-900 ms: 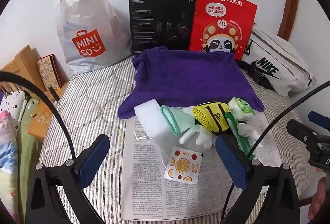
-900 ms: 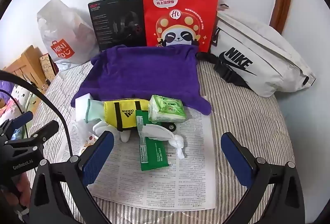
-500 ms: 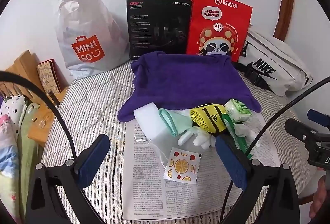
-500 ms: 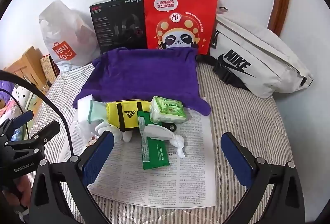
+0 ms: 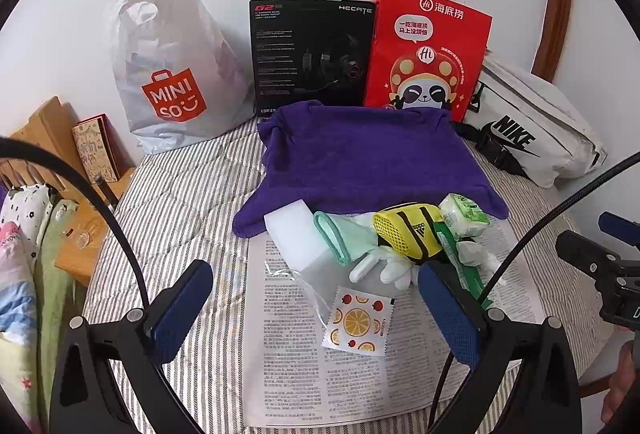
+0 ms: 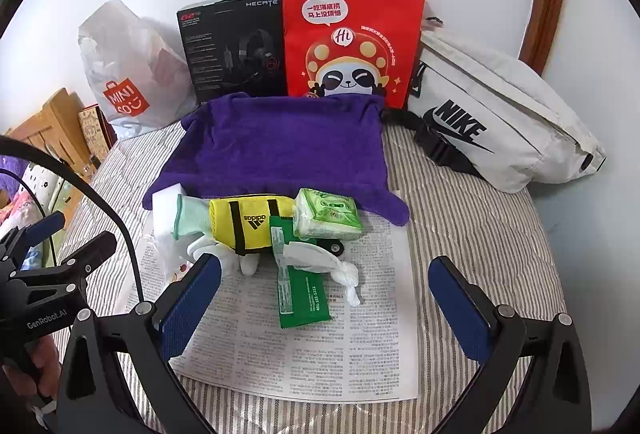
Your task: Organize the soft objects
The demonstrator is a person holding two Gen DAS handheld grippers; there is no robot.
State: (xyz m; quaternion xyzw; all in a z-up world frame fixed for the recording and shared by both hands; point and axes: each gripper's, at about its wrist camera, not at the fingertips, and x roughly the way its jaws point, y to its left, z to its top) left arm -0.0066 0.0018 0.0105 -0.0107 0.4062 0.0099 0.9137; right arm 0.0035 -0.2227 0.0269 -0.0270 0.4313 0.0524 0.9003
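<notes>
A purple towel (image 5: 368,162) (image 6: 280,146) lies spread on the striped bed. At its near edge sits a pile on a newspaper (image 6: 304,346): a white sponge (image 5: 296,234), a white and mint glove (image 5: 340,238), a yellow Adidas pouch (image 6: 250,220) (image 5: 408,230), a green tissue pack (image 6: 326,214), a green packet (image 6: 302,298) and a knotted white cloth (image 6: 320,260). A fruit-print sachet (image 5: 358,320) lies nearer me. My left gripper (image 5: 316,310) hovers open over the sachet. My right gripper (image 6: 326,308) hangs open above the green packet. Neither one touches anything.
Along the wall stand a Miniso plastic bag (image 5: 168,74), a black headset box (image 5: 312,54), a red paper bag (image 5: 424,50) and a white Nike waist bag (image 6: 496,114). Wooden furniture (image 5: 48,138) and folded bedding (image 5: 24,274) sit at the left.
Both views have drifted a little, the objects sitting slightly higher in the right wrist view. Both grippers stay open and nothing on the bed has moved.
</notes>
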